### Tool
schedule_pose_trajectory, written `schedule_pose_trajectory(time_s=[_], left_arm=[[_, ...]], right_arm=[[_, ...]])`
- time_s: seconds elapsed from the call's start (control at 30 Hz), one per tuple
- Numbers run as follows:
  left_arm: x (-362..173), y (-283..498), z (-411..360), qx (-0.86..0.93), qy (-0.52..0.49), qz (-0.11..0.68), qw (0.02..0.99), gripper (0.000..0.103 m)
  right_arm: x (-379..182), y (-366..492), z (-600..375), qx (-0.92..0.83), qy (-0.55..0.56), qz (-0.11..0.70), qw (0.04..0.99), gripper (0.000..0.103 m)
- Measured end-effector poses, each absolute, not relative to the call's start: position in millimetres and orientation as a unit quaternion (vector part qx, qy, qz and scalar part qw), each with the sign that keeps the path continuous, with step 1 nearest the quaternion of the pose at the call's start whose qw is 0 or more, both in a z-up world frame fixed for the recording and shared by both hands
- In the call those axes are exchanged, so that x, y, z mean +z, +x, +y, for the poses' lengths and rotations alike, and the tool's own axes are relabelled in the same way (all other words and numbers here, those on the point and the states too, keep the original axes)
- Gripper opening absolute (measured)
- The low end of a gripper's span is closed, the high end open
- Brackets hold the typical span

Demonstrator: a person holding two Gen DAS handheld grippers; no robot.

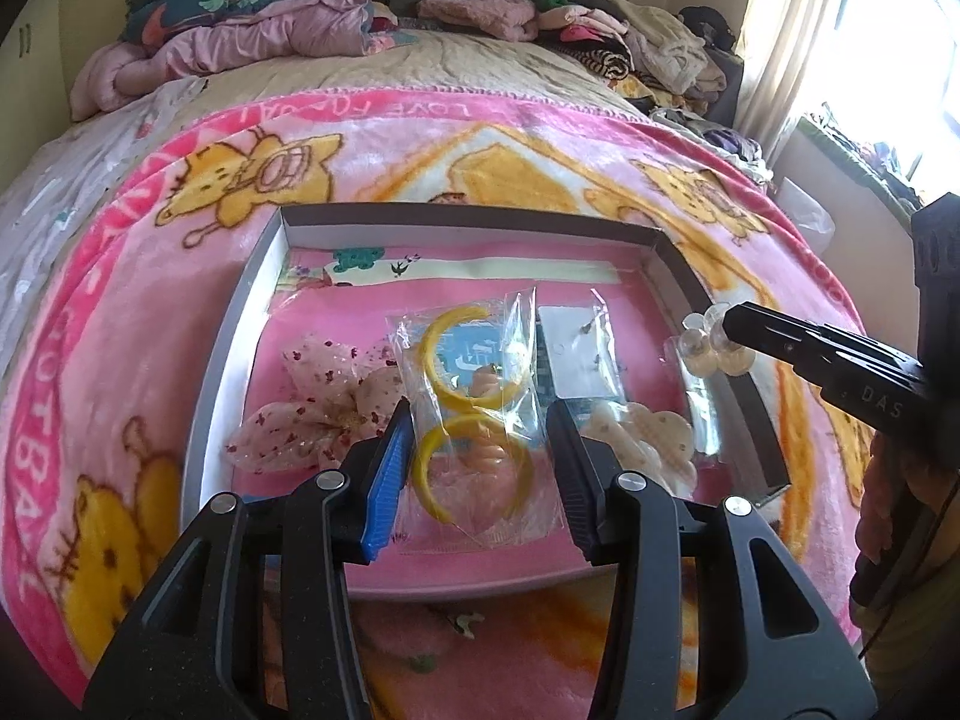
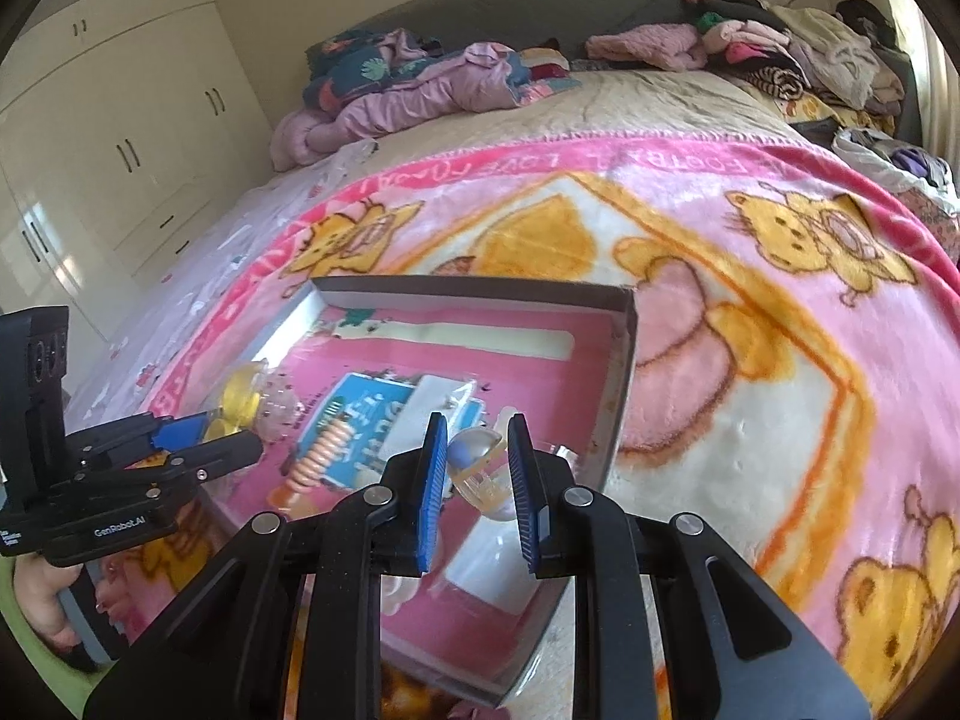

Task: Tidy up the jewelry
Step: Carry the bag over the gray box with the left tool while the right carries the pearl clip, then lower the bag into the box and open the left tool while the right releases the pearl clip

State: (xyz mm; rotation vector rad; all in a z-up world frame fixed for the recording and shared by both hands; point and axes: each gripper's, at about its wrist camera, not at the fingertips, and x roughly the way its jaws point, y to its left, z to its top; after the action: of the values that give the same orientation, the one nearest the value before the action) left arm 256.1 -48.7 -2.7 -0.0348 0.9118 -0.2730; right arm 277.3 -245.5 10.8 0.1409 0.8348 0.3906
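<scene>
My left gripper (image 1: 480, 456) hangs low over the tray (image 1: 204, 420) on the pink blanket (image 1: 540, 138), its fingers apart and straddling a clear bag (image 1: 474, 420) that holds yellow hoops (image 1: 474, 468). Nothing is pinched yet; the bag lies flat on the tray floor between the pads. Left of it sits a speckled fabric flower (image 1: 318, 414), to its right a white earring card (image 1: 576, 354) in its own sleeve, and nearer right a pale bow (image 1: 642, 438). My right gripper (image 2: 477, 474) is over the tray's near right corner, fingers part way open around a clear flower-shaped clip (image 2: 480, 462); I cannot tell whether the pads touch it. From the left wrist that clip (image 1: 714, 342) shows just off the right gripper's tip, by the right wall. The bag should be light, slick and crinkly, and I judge it would slide or buckle if nipped on loose film, so I would close across a hoop through the plastic. The clip looks hard, smooth and brittle: grip its thick middle, gently, since the petals could snap or squirt out.
</scene>
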Motion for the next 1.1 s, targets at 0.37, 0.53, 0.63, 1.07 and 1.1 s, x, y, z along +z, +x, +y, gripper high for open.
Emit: schedule_pose_trajectory(time_s=[0.37,0.53,0.63,1.07,1.1], left_arm=[[-12.8,264.7,-45.8,-0.124,-0.015,0.446,0.887,0.040],[-13.9,264.9,-44.7,-0.124,-0.010,0.443,0.888,0.048],[-12.4,263.0,-44.6,-0.124,-0.008,0.440,0.890,0.050],[4.6,243.7,-43.3,-0.116,-0.006,0.426,0.897,0.064],[6.4,241.0,-43.5,-0.115,-0.006,0.424,0.898,0.064]], right_arm=[[-4.0,288.7,-243.4,0.170,0.061,0.409,0.895,0.020],[-4.2,287.5,-242.3,0.168,0.062,0.409,0.895,0.020],[-3.5,284.5,-242.2,0.169,0.065,0.411,0.893,0.021],[11.0,249.9,-246.5,0.165,0.058,0.399,0.900,0.055],[12.1,247.0,-247.0,0.164,0.058,0.398,0.901,0.060]])
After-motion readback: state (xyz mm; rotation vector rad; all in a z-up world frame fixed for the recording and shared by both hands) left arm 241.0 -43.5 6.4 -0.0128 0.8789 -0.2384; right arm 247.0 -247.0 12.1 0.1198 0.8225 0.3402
